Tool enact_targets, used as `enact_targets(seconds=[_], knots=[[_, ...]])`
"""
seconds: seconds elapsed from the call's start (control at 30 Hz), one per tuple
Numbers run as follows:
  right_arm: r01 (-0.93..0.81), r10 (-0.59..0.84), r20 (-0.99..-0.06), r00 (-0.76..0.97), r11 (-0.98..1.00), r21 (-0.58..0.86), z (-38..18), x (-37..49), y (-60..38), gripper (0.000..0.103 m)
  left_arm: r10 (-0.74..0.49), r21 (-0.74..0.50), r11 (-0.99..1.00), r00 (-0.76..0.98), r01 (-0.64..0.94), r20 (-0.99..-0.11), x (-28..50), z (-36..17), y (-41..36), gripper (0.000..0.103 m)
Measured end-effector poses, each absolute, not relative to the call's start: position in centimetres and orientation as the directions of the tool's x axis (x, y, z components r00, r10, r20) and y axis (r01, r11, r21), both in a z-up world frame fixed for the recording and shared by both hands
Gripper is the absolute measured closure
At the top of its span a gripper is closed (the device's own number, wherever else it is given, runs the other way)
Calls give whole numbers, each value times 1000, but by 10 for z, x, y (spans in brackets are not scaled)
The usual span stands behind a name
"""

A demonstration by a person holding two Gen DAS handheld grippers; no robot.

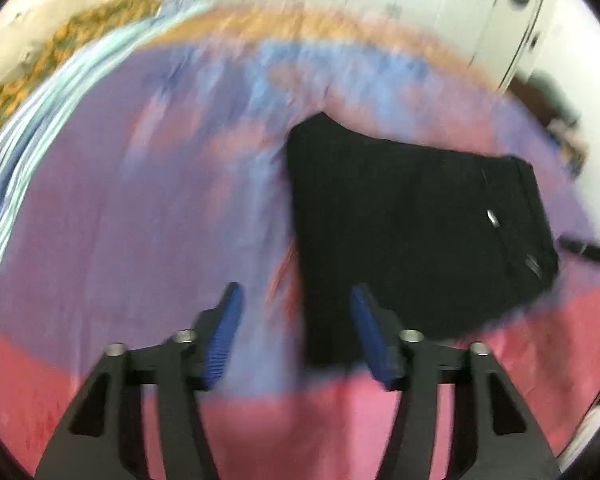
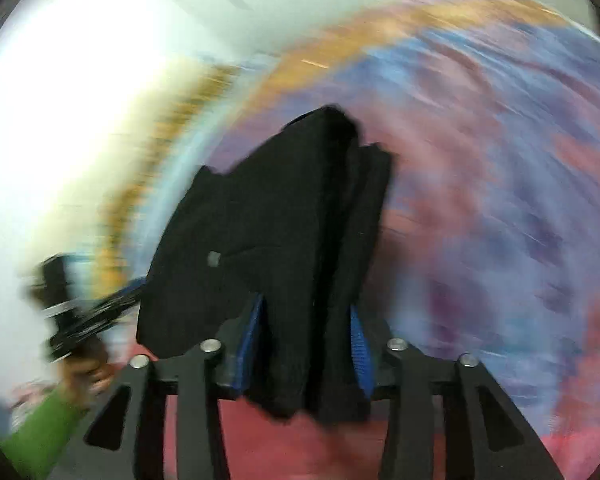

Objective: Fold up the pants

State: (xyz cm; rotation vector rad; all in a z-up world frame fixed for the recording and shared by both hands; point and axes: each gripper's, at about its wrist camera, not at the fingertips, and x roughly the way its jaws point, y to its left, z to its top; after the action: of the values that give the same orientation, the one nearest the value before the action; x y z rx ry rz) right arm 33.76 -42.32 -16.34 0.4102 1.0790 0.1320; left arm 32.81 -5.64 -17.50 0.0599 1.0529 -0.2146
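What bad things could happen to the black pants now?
1. Only the right tool pinches the pants, on a thick bunch of layers. Some layers might slip out, and the fold could fall open.
2. The left tool is open, with nothing between its pads, so most of the pants lie loose on the sheet. A pull from one side could drag them crooked.
3. Both pictures are smeared by quick movement, so the stack could flop.
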Motion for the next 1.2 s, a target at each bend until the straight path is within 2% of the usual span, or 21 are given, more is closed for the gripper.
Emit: enact_targets(seconds=[0.07,0.1,0.13,0.17,0.2,0.23,0.3,0.37,0.5,0.57,0.77,0.9,1.1,1.2], knots=[[138,168,-879,447,957,254,-172,315,-437,61,-108,0,979,527,202,-843,293,-177,-41,48],[118,123,-882,456,973,197,-167,301,-440,61,-85,30,981,561,193,-823,278,-173,-34,36],[94,76,-882,464,986,134,-161,284,-439,52,-55,67,982,609,177,-792,259,-168,-30,27],[71,20,-875,484,996,62,-150,260,-435,31,-30,95,983,650,157,-759,243,-160,-25,13],[63,-1,-864,503,997,35,-142,245,-432,18,-4,122,984,703,129,-711,223,-149,-21,6],[57,-18,-849,528,998,15,-133,227,-427,0,12,134,986,747,103,-665,202,-139,-18,4],[66,-54,-825,562,998,-20,-113,187,-415,0,32,127,990,798,56,-602,174,-117,-18,1],[112,-116,-809,576,992,-63,-97,156,-394,0,9,73,996,785,46,-620,151,-103,-17,1],[129,-113,-781,614,991,-42,-83,113,-349,0,-110,-84,994,732,73,-672,133,-89,-19,1],[117,-102,-777,621,992,-36,-81,100,-321,0,-144,-116,989,719,88,-680,116,-84,-21,1],[86,-35,-788,615,996,24,-80,83,-266,0,13,106,992,753,75,-658,89,-65,-46,1],[58,-59,-773,631,998,-28,-68,79,-253,0,90,200,979,803,37,-589,76,-50,-50,1],[69,-108,-740,663,994,-84,-36,73,-247,0,3,96,992,771,76,-637,67,-34,-47,1],[71,-113,-743,660,994,-88,-32,73,-244,0,6,103,991,744,85,-668,65,-33,-51,1]])
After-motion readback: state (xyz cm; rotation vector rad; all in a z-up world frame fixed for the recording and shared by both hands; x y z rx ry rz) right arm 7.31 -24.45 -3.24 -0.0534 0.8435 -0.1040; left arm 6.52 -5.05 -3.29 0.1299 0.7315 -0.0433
